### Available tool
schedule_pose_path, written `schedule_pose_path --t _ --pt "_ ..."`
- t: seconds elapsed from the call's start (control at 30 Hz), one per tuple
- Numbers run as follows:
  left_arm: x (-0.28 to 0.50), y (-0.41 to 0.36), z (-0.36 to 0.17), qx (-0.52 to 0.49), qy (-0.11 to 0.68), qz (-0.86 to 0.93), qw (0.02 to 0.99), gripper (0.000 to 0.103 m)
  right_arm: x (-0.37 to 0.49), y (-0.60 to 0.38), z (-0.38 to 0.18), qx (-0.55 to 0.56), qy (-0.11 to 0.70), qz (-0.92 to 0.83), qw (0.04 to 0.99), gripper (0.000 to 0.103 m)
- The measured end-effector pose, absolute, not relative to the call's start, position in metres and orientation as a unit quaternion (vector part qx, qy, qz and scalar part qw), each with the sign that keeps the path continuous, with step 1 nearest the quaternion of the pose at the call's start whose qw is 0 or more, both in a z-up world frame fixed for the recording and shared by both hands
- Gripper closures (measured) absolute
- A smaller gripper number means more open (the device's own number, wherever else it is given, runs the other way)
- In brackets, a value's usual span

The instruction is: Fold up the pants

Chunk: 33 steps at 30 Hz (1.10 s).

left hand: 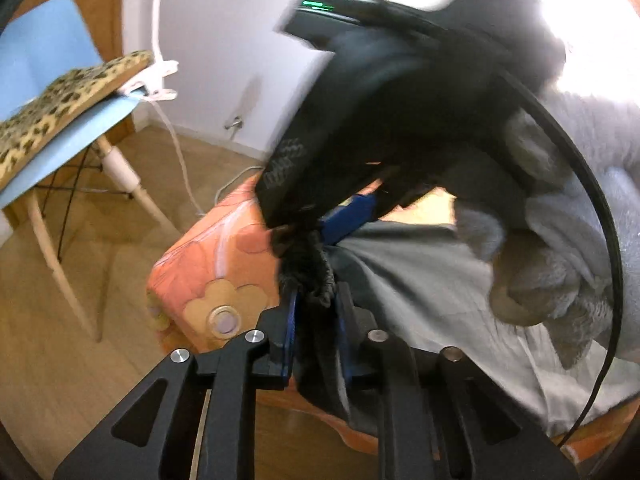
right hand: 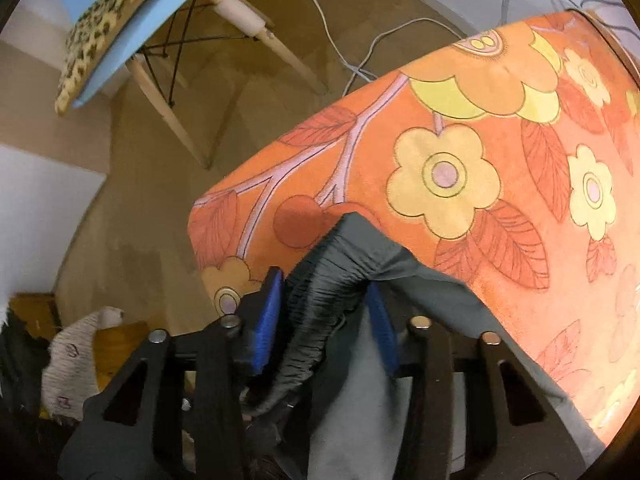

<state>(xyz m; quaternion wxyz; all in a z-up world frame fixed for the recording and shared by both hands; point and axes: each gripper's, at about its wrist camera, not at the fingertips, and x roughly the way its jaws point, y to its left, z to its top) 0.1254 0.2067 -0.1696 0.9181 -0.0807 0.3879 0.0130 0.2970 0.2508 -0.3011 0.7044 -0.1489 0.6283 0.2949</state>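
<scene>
Pinching pants (right hand: 400,280) waistband at bed (right hand: 500,208) corner: left gripper (left hand: 316,316) clamped on bunched dark band, right gripper (right hand: 326,316) closed around gathered elastic. Best kept taut between both, level, drawn away from corner over bed; no slack, no twist.

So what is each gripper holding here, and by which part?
Both hold the grey pants: the right gripper clamps the gathered elastic waistband, the left gripper pinches a dark bunched edge of them.

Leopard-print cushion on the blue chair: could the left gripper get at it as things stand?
Probably not: the left gripper is shut on the grey pants, and the cushion lies across open floor from the bed.
</scene>
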Motion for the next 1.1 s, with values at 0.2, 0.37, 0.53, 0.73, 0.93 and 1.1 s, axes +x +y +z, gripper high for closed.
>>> schedule_pose_path --t 0.2,0.37,0.53,0.73,0.93,1.1 --pt "0.123 0.227 -0.18 -0.139 0.409 0.032 0.901 0.061 0.301 0.232 -0.297 -0.097 0.626 0.316 0.707 0.078" --pt "0.139 0.226 -0.19 -0.164 0.427 0.016 0.889 0.061 0.302 0.218 -0.295 -0.063 0.627 0.326 0.705 0.085" --pt "0.143 0.228 -0.19 -0.177 0.406 0.006 0.897 0.083 0.304 0.218 -0.298 -0.048 0.632 0.325 0.701 0.085" --pt "0.139 0.22 -0.178 -0.13 0.376 -0.004 0.917 0.088 0.314 0.209 -0.28 -0.046 0.637 0.3 0.709 0.052" --pt "0.132 0.198 -0.163 -0.054 0.352 -0.01 0.934 0.088 0.311 0.214 -0.26 -0.07 0.653 0.308 0.688 0.052" --pt "0.124 0.173 -0.155 0.009 0.333 -0.022 0.943 0.088 0.301 0.227 -0.263 -0.099 0.677 0.309 0.661 0.05"
